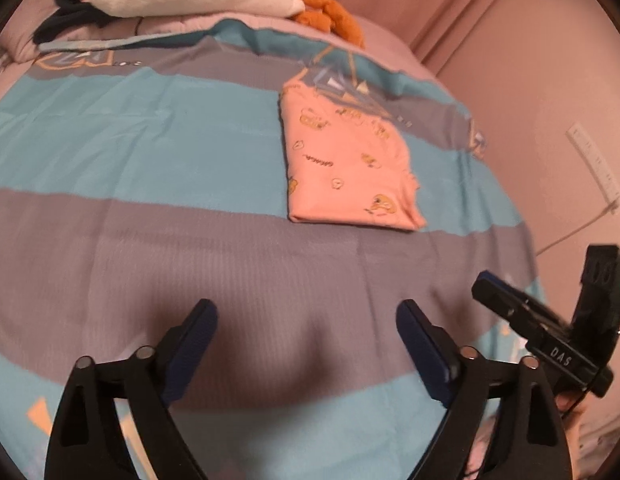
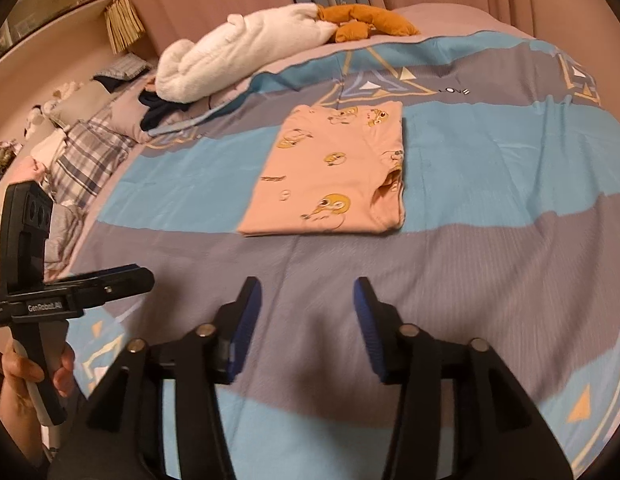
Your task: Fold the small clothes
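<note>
I see folded pink garment [image 1: 341, 160] far on bed [image 1: 150, 240] | left gripper [image 1: 306, 320] fingers wide apart, empty | right gripper [image 2: 308, 300] fingers parted, empty

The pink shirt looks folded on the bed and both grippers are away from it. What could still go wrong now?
1. The pink shirt lies on a soft, wrinkled blanket; any tug on the blanket could loosen the fold.
2. At its right edge an inner layer gapes open, so the fold may spring apart if lifted there.
3. Both the left gripper and right gripper are open and empty; a low pass over the shirt could snag it.
</note>
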{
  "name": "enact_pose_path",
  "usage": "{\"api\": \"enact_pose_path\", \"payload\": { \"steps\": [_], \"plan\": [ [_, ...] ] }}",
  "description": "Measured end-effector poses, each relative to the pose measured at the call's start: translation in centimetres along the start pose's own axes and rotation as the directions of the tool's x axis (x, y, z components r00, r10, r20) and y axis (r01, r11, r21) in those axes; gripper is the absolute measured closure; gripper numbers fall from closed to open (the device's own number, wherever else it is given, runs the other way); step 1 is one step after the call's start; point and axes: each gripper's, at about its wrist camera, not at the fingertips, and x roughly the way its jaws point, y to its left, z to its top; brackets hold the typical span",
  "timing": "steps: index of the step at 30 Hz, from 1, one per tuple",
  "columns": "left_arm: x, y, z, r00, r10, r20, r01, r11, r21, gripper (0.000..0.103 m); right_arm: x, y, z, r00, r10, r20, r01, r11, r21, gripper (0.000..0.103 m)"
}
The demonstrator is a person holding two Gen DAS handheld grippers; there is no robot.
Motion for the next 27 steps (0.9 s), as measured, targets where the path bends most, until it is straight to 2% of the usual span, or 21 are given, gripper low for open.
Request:
{"api": "enact_pose_path", "payload": {
  "steps": [3, 5, 9, 15, 20, 24, 27],
  "plan": [
    [-2.0, -0.2, -1.3, 0.999, -0.033, 0.035, 0.033, 0.999, -0.01, 0.01, -2.2, 0.7, -1.1, 0.999, 0.019, 0.039, -0.02, 0.999, 0.025, 0.046],
    [-3.0, -0.3, -2.0, 0.997, -0.053, 0.055, 0.053, 0.998, -0.015, 0.002, -3.4, 1.1, -1.6, 0.998, 0.029, 0.063, -0.032, 0.999, 0.044, 0.039],
    [-4.7, -0.3, -3.5, 0.99, -0.11, 0.086, 0.113, 0.993, -0.036, 0.002, -5.9, 2.1, -2.8, 0.993, 0.057, 0.105, -0.063, 0.996, 0.059, 0.033],
    [-6.3, 0.1, -4.1, 0.984, -0.127, 0.123, 0.134, 0.989, -0.054, 0.002, -7.4, 3.1, -3.3, 0.99, 0.069, 0.126, -0.074, 0.997, 0.035, 0.024],
    [-6.0, 0.7, -3.2, 0.983, -0.142, 0.118, 0.153, 0.984, -0.088, 0.001, -7.5, 2.4, -2.5, 0.986, 0.09, 0.138, -0.099, 0.993, 0.059, 0.021],
    [-4.5, 1.1, -1.7, 0.985, -0.149, 0.084, 0.157, 0.983, -0.097, 0.001, -6.6, 1.2, -1.3, 0.986, 0.09, 0.137, -0.103, 0.99, 0.097, 0.019],
    [-2.9, 1.4, -0.6, 0.981, -0.182, 0.07, 0.189, 0.976, -0.11, 0.001, -5.3, 0.2, -0.4, 0.989, 0.089, 0.117, -0.103, 0.987, 0.126, 0.018]
  ]
}}
